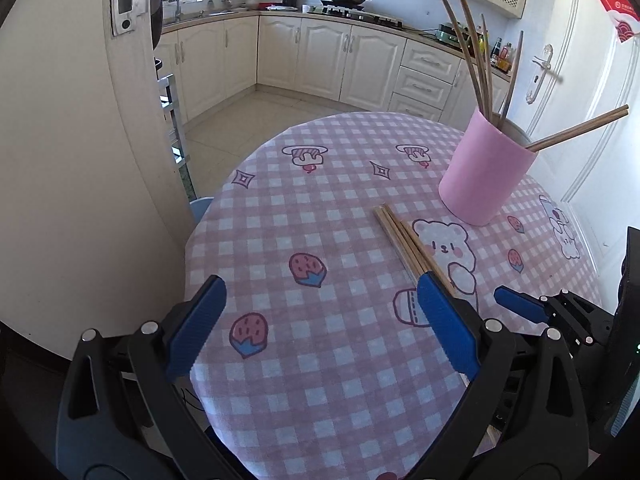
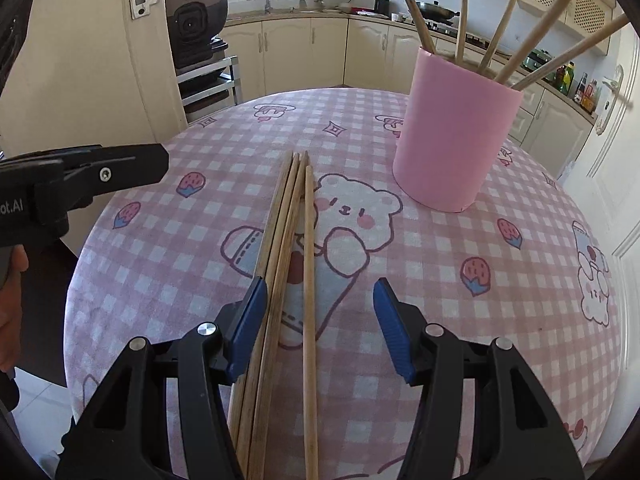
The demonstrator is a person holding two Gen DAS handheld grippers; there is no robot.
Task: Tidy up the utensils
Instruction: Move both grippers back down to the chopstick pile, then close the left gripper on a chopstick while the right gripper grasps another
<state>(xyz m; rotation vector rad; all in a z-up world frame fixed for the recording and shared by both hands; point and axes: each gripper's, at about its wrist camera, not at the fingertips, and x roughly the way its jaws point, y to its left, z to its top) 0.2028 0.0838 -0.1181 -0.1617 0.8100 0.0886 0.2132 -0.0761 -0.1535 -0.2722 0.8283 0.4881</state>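
Observation:
Several wooden chopsticks (image 2: 288, 240) lie side by side on the round table, pointing away from me; they also show in the left wrist view (image 1: 404, 242). A pink cylindrical holder (image 2: 456, 132) stands at the back right with several chopsticks leaning in it; it shows in the left wrist view (image 1: 486, 172) too. My right gripper (image 2: 320, 312) is open low over the table, its blue pads on either side of the near ends of the loose chopsticks. My left gripper (image 1: 320, 320) is open and empty above the table's left part. The right gripper (image 1: 532, 308) shows at the right there.
The table wears a pink checked cloth (image 1: 320, 208) with bears and strawberries. Behind it are cream kitchen cabinets (image 1: 320, 56), a metal rack with an appliance (image 2: 196, 20) at the left and a white door (image 1: 560, 80) at the right. The left gripper's body (image 2: 80, 176) juts in from the left.

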